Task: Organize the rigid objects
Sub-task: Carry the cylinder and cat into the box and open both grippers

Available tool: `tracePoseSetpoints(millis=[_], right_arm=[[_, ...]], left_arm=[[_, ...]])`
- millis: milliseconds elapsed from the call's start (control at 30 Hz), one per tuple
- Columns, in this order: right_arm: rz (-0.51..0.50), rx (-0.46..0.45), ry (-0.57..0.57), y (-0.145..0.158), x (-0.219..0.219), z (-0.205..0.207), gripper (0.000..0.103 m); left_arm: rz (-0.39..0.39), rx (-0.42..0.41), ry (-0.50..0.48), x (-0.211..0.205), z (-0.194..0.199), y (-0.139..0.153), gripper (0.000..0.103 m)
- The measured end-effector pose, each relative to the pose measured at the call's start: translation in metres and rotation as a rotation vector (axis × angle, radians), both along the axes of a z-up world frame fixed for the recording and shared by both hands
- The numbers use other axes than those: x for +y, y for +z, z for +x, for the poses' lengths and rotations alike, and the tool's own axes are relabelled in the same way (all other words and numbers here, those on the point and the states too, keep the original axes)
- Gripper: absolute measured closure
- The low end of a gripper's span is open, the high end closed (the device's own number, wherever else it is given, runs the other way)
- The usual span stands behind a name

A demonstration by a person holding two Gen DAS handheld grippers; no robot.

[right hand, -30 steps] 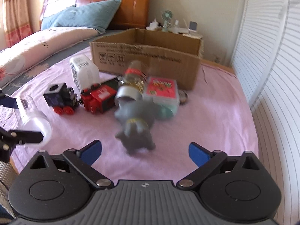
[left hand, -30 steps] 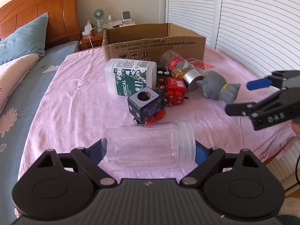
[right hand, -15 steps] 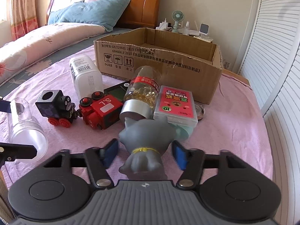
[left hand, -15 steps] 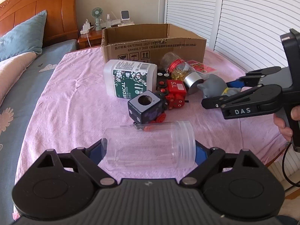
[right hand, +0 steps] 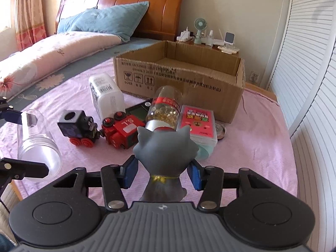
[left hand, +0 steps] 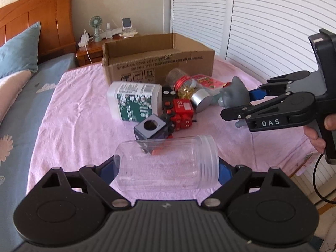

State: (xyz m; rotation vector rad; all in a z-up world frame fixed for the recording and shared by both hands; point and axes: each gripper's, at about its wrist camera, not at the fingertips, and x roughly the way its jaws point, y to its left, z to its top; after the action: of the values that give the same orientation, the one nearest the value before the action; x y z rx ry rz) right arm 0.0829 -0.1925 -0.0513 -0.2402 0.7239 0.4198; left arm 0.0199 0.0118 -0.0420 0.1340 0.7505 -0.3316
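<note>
From the left wrist camera, the left gripper (left hand: 167, 168) is holding a clear plastic jar (left hand: 167, 163) sideways between its blue pads, its jaws standing wide and pressing on the jar's two ends, the threaded mouth pointing right. The jar is hanging above a pink blanket (left hand: 84, 113) spread over the bed. Beyond it a dark toy engine (left hand: 150, 127) is sitting just beside a red toy engine (left hand: 180, 113), and a white bottle with a green label (left hand: 134, 100) is lying on its side behind them. A bottle of yellow capsules (left hand: 190, 88) with a silver cap is lying near an open cardboard box (left hand: 157, 61). At the right, the right gripper (left hand: 237, 107) is clamping a grey cat figure (left hand: 234, 94), a person's hand (left hand: 319, 130) gripping its handle.

From the right wrist camera, the right gripper (right hand: 162, 171) is closed on the grey cat figure (right hand: 166, 147), its blue pads pressing on both sides at the neck, the cat facing away from the lens. Ahead, the red toy engine (right hand: 122, 131) and dark toy engine (right hand: 78, 127) are standing side by side on the pink blanket (right hand: 252, 147). The capsule bottle (right hand: 164, 109) is lying beside a pink card case (right hand: 197, 124), both close in front of the cardboard box (right hand: 180, 77). The white bottle (right hand: 106, 96) is lying left of them. At the left edge the clear jar (right hand: 36, 138) is showing between the left gripper's fingers (right hand: 25, 169).
</note>
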Motion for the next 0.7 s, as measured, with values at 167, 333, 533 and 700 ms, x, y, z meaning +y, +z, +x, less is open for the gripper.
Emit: tracePoseSetpoints(millis=[167,333,533,700], right_arm=[[0.024,-0.015,0.006,0.018,-0.004,-0.007,0.047],[0.049,-0.015,0.006,0.041,-0.008,-0.001,0.047],[0.100,-0.032,-0.011,0.075,-0.016,0.019,0.047],[0.113,-0.056,-0.036,0.095,-0.022,0.047,0.047]], left_arm=[[-0.002,-0.021,-0.029,0.000,-0.001,0.017,0.012],[0.019,-0.040,-0.052,-0.002,0.017,0.041,0.012],[0.027,-0.072,-0.075,-0.007,0.063,0.074,0.012],[0.025,-0.100,-0.076,-0.016,0.113,0.096,0.012]])
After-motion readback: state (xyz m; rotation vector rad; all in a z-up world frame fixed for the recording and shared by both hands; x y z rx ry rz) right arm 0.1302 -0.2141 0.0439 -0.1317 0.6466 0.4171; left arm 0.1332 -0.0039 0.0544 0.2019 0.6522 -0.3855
